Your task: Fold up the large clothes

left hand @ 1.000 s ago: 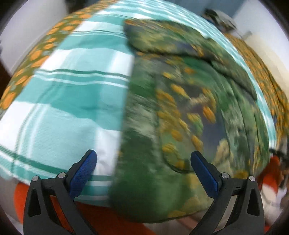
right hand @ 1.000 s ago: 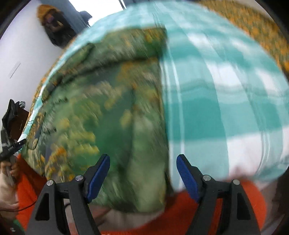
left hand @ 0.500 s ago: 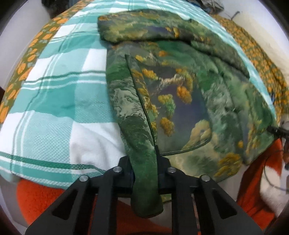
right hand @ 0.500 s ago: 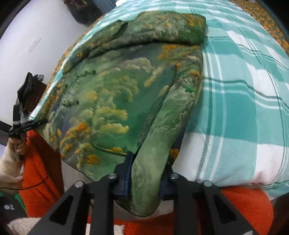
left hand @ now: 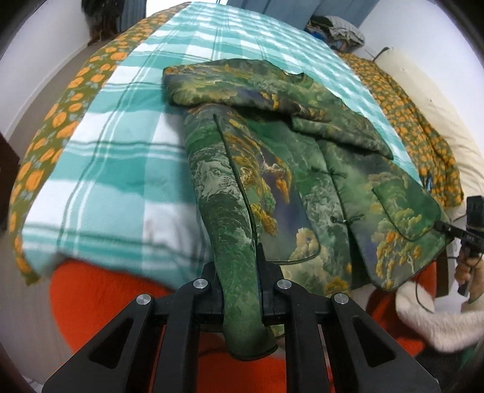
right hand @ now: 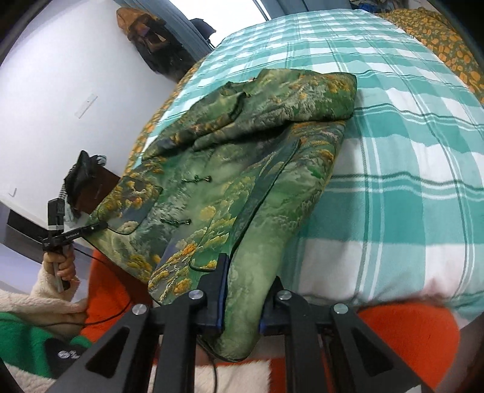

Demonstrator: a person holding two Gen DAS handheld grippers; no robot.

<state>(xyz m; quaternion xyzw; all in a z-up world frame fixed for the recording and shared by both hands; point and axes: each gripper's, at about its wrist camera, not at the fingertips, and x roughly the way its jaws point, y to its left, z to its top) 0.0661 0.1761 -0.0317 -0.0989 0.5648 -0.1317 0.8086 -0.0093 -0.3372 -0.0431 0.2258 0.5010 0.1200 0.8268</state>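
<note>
In the left wrist view, the left hand-held gripper (left hand: pixel 240 290) is clenched on the near left hem of the green patterned jacket (left hand: pixel 302 169), which lies on the bed's teal checked blanket (left hand: pixel 121 157). In the right wrist view, the right hand-held gripper (right hand: pixel 242 299) grasps the jacket's (right hand: pixel 230 169) near right hem, the garment spreading to the far left over the blanket (right hand: pixel 393 181)

A home bedroom is showing here: a bed (left hand: pixel 127 169) is lying under a teal-and-white checked blanket (right hand: pixel 393 187) and an orange-flowered sheet (left hand: pixel 60 127), while bags (right hand: pixel 145 33) are hanging on the far white wall (right hand: pixel 60 99) beside blue curtains (right hand: pixel 187 27).
</note>
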